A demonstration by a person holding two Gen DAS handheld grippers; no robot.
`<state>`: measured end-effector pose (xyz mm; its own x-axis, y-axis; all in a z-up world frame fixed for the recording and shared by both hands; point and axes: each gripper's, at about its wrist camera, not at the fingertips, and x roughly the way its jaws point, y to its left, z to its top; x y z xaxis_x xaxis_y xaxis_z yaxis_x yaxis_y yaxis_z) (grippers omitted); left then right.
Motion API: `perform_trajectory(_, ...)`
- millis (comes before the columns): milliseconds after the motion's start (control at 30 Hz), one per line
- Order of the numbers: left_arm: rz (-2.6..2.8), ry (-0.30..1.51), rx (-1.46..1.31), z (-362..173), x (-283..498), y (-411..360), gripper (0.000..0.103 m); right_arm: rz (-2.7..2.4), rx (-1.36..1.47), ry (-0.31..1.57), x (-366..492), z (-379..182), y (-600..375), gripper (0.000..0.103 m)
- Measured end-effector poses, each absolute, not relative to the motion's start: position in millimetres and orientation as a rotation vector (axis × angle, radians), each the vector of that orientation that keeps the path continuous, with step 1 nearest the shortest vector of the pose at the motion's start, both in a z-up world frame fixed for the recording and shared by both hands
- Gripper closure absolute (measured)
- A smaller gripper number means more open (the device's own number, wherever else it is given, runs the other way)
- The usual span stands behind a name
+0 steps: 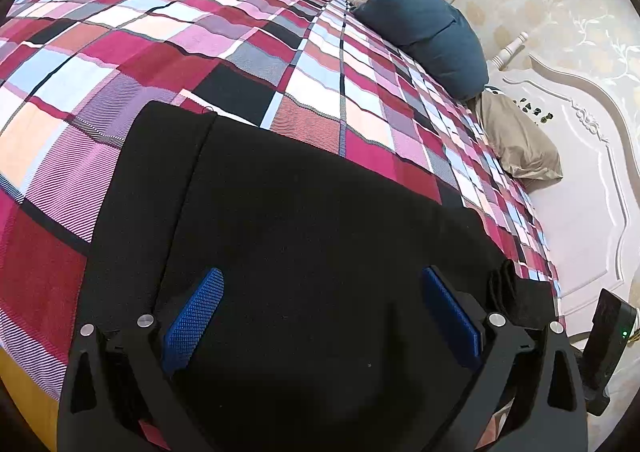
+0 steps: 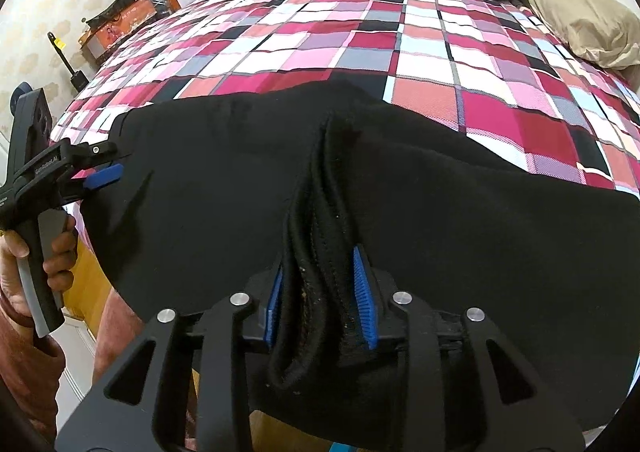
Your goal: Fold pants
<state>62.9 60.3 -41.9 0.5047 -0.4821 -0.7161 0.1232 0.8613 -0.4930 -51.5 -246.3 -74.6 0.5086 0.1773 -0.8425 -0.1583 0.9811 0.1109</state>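
Black pants (image 1: 304, 219) lie across the near edge of a plaid bed (image 1: 160, 51), and they also show in the right wrist view (image 2: 224, 187). My left gripper (image 1: 320, 316) is open, its blue pads wide apart just above the flat cloth; it also shows in the right wrist view (image 2: 100, 171) at the pants' left edge. My right gripper (image 2: 320, 292) is shut on a bunched thick edge of the pants (image 2: 320, 252), with the fold pinched between its blue pads. Its body shows at the right edge of the left wrist view.
A dark blue pillow (image 1: 432, 31) and a beige pillow (image 1: 516, 139) lie at the head of the bed by a white headboard (image 1: 580, 179). Boxes and clutter (image 2: 128, 19) stand beyond the bed's left side. A wooden bed frame (image 2: 88, 276) runs below the near edge.
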Motion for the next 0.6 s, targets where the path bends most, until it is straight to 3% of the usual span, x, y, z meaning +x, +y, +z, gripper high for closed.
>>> perform_trajectory(433, -0.376, 0.982, -0.400, -43.2, 64.2, 59.1, 0.005, 0.319, 0.008, 1.044, -76.8, -74.3, -236.3, 0.056)
perform_trajectory(600, -0.375, 0.988, -0.383, -43.7, 65.5, 59.0, 0.005, 0.507, 0.242, 1.008, -103.9, -47.7, -280.3, 0.053)
